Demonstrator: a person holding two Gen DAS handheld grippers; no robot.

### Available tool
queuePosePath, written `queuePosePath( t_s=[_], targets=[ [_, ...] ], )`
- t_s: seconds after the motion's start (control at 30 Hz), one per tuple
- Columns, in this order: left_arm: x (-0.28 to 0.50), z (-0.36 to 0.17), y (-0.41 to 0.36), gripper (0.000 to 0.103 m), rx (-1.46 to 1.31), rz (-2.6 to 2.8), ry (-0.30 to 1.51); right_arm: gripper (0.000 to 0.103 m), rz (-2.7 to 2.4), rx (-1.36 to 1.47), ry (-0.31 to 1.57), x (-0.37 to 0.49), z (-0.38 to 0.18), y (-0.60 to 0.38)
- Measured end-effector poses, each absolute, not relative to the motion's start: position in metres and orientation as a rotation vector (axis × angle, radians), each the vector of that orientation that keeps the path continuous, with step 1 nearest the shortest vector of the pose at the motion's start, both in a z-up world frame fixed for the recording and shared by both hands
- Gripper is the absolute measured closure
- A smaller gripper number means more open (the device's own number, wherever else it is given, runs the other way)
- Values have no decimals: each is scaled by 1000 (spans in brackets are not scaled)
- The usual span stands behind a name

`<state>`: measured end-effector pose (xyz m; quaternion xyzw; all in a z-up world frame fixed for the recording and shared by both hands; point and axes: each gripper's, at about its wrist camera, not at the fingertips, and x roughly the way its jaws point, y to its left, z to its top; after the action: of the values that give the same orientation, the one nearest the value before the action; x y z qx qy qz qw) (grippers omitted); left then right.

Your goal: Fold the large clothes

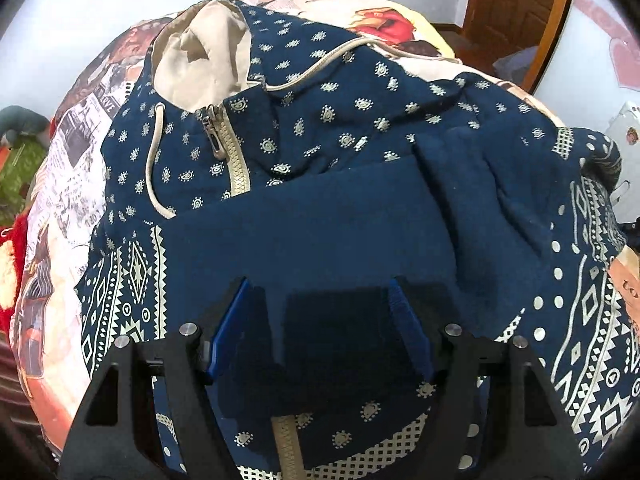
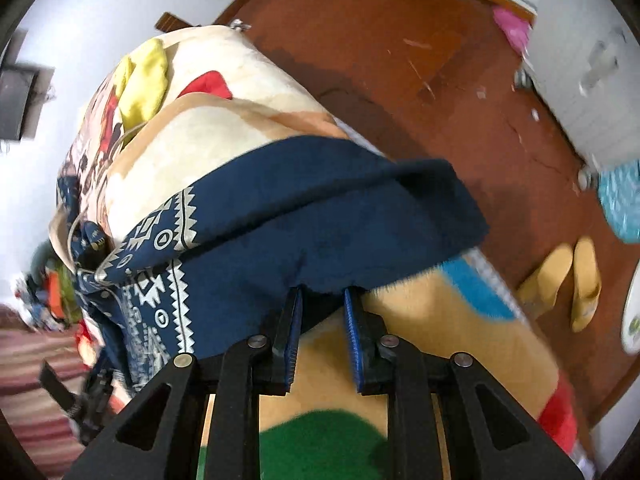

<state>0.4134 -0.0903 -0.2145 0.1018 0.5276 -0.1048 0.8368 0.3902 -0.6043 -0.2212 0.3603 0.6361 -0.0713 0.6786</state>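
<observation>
Navy patterned hoodie (image 1: pixel 320 128) lies on the blanket-covered bed (image 2: pixel 192 148), mid-fold: left gripper (image 1: pixel 320 312) stands wide over a folded-in flap, right gripper (image 2: pixel 322 300), jaws narrow, pinches a plain edge, which next needs laying flat, I judge.

A printed blanket (image 1: pixel 60 184) with newspaper-like pictures covers the bed. Beyond it stands a brown wooden door (image 1: pixel 516 4) in a white wall (image 1: pixel 36 4). The floor (image 2: pixel 400 60) is reddish-brown. A pair of yellow slippers (image 2: pixel 568 280) lies on it, near a striped rug (image 2: pixel 28 364) at the far left.
</observation>
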Motion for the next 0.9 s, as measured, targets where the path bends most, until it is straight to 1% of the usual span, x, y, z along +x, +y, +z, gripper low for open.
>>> queuePosePath(
  t_s=[0.1, 0.27, 0.4, 0.47, 0.5, 0.53, 0.67, 0.73, 0.9],
  targets=[
    [413, -216, -91, 33, 214, -229, 1119, 84, -169, 894, 1438, 387, -224, -611],
    [414, -214, -88, 33, 201, -220, 1113, 82, -175, 989, 1443, 399, -244, -615],
    [411, -210, -82, 33, 190, -200, 1099, 83, -159, 949, 1377, 408, -241, -612],
    [409, -204, -78, 33, 187, -184, 1075, 88, -150, 867, 1337, 411, -233, -607],
    [407, -199, -75, 33, 186, -175, 1057, 93, -148, 829, 1303, 411, -226, -603],
    [404, -193, -71, 33, 185, -165, 1034, 94, -140, 814, 1274, 411, -220, -601],
    [395, -169, -51, 33, 164, -126, 963, 95, -66, 783, 1126, 419, -178, -587],
    [389, -157, -36, 33, 130, -107, 937, 95, -14, 730, 1052, 426, -148, -572],
    [379, -135, -5, 33, 33, -78, 901, 96, 197, 621, 890, 442, -71, -501]
  ],
)
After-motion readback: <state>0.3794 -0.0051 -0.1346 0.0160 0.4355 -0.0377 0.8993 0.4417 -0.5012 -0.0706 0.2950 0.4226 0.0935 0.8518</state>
